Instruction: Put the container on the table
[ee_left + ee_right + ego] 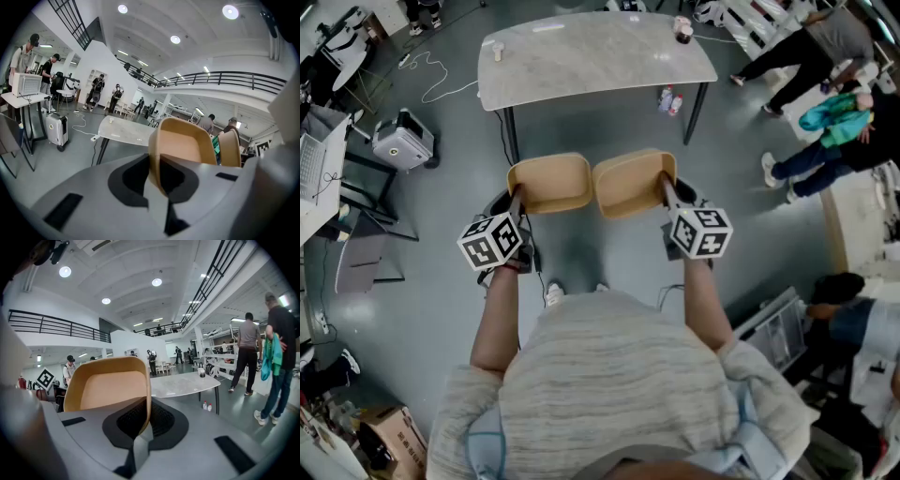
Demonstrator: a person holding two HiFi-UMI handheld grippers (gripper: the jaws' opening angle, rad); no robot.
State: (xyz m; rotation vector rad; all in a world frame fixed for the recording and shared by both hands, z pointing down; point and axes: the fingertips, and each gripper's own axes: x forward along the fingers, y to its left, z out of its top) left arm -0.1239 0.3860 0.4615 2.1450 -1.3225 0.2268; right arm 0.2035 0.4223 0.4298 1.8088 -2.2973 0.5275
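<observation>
Two tan open containers hang side by side above the floor, edges touching; I cannot tell if they are joined. My left gripper (517, 197) is shut on the near rim of the left container (549, 183). My right gripper (666, 189) is shut on the rim of the right container (632, 183). In the left gripper view the left gripper (155, 180) pinches the container (185, 146) wall, with the other container (229, 148) beside it. In the right gripper view the right gripper (143, 430) clamps its container (108, 386). The grey marble table (595, 56) stands ahead, also visible as the table (125, 131) and the table (185, 383).
On the table stand a dark cup (682, 29) at the far right and a small white object (498, 51) at the left. Two bottles (670, 99) sit on the floor under it. People (825, 52) stand to the right. A grey wheeled case (401, 141) and a cable lie left.
</observation>
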